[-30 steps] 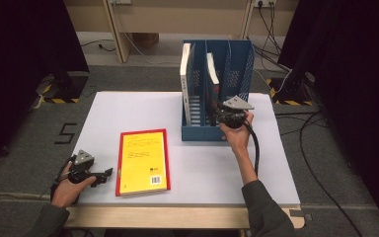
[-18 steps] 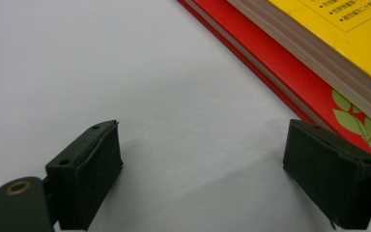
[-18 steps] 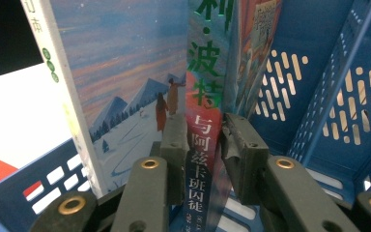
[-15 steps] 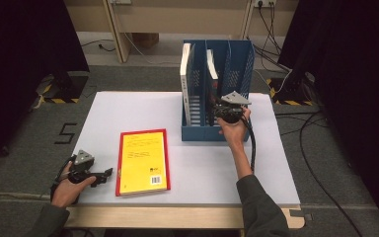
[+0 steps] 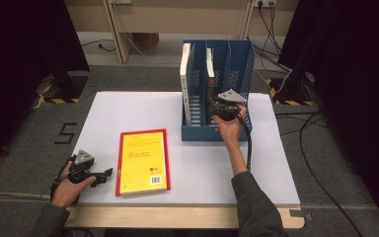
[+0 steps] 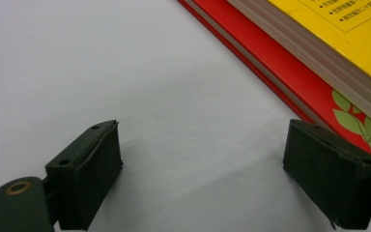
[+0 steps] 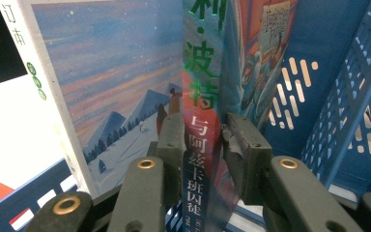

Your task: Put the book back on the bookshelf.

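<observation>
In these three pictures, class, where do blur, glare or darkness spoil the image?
High view: soft overall, black at both sides. Left gripper view: jaws and yellow book slightly blurred. Right gripper view: green glare on the book spine, near jaws soft.

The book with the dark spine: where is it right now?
It stands upright in the middle slot of the blue file rack, high view; the book with the dark spine sits between the right tool's jaws, right of a snow-scene book.

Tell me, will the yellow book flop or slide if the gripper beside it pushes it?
The yellow book lies flat on the white table, so it probably slides rather than tips. Its thick block of pages suggests it stays fairly stiff and feels heavy for its size. The open left gripper sits at its edge, and the glossy cover may be slippery.
</observation>
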{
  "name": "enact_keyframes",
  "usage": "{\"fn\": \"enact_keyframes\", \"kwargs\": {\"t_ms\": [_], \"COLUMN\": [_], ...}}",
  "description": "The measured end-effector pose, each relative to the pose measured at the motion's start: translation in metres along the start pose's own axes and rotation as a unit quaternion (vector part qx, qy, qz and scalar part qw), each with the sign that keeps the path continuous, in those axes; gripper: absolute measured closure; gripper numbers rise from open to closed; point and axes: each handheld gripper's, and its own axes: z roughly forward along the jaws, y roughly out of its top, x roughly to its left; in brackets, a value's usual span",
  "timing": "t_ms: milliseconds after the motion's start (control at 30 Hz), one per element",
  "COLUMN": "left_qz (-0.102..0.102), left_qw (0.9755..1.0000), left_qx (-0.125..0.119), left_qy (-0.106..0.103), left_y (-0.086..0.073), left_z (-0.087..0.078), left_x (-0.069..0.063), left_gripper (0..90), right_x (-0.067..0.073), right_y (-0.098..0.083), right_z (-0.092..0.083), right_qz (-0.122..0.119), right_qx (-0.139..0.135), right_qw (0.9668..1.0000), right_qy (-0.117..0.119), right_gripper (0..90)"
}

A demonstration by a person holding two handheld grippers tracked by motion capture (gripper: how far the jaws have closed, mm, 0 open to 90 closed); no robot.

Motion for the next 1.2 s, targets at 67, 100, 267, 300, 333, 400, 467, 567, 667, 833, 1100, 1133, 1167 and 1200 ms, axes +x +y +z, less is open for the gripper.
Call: {"fn": "enact_keyframes", "kwargs": {"t_ms": [67, 100, 267, 300, 333, 400, 467, 567, 667, 833, 1100, 1133, 1167, 1200], "left_qz": [0.0, 0.0, 0.0, 0.0, 0.0, 0.0, 0.0, 0.0, 0.0, 0.0, 0.0, -0.001, 0.0, 0.0], "left_qw": [1.0, 1.0, 1.0, 1.0, 1.0, 1.0, 1.0, 1.0, 1.0, 1.0, 1.0, 1.0, 1.0, 1.0], "left_qx": [0.0, 0.0, 0.0, 0.0, 0.0, -0.001, 0.0, -0.001, -0.001, -0.001, -0.001, -0.001, -0.001, -0.001], "left_qy": [0.0, 0.0, 0.0, 0.0, 0.0, 0.0, 0.0, 0.0, 0.001, 0.0, 0.0, 0.0, 0.0, 0.0], "left_y": [0.0, 0.0, 0.0, 0.0, 0.0, 0.0, 0.0, 0.0, 0.0, 0.0, 0.0, 0.0, 0.0, 0.0], "left_z": [0.0, 0.0, 0.0, 0.0, 0.0, 0.0, 0.0, 0.0, 0.0, 0.0, 0.0, 0.0, 0.0, 0.0], "left_x": [0.0, 0.0, 0.0, 0.0, 0.0, 0.0, 0.0, 0.0, 0.0, 0.0, 0.0, 0.0, 0.0, 0.0], "left_gripper": [12.3, 12.3, 12.3, 12.3, 12.3, 12.4, 12.3, 12.4, 12.4, 12.4, 12.4, 12.4, 12.4, 12.4], "right_x": [0.0, 0.0, 0.0, 0.0, 0.0, 0.0, 0.0, 0.002, 0.005, 0.016, 0.03, 0.031, 0.033, 0.035], "right_y": [0.0, 0.0, -0.001, -0.001, -0.001, 0.0, 0.001, 0.005, 0.008, 0.01, 0.009, 0.009, 0.009, 0.009], "right_z": [0.0, -0.001, -0.005, -0.007, -0.008, -0.012, -0.016, -0.022, -0.032, -0.052, -0.066, -0.066, -0.067, -0.067], "right_qz": [0.001, 0.001, 0.005, 0.006, 0.005, 0.004, 0.002, 0.009, 0.015, 0.007, 0.007, 0.006, 0.006, 0.006], "right_qx": [0.001, 0.001, 0.007, 0.009, 0.009, 0.008, 0.009, 0.005, 0.004, -0.001, -0.004, -0.005, -0.005, -0.005], "right_qw": [1.0, 1.0, 1.0, 0.9999, 0.9999, 0.9999, 0.9999, 0.9998, 0.9997, 0.9995, 0.9988, 0.9987, 0.9986, 0.9985], "right_qy": [-0.001, -0.001, 0.003, 0.003, 0.002, 0.006, 0.011, 0.015, 0.02, 0.032, 0.048, 0.05, 0.053, 0.055], "right_gripper": [69.3, 69.0, 60.0, 58.6, 57.7, 55.2, 52.6, 47.2, 43.1, 40.9, 38.5, 38.4, 38.0, 37.5]}}
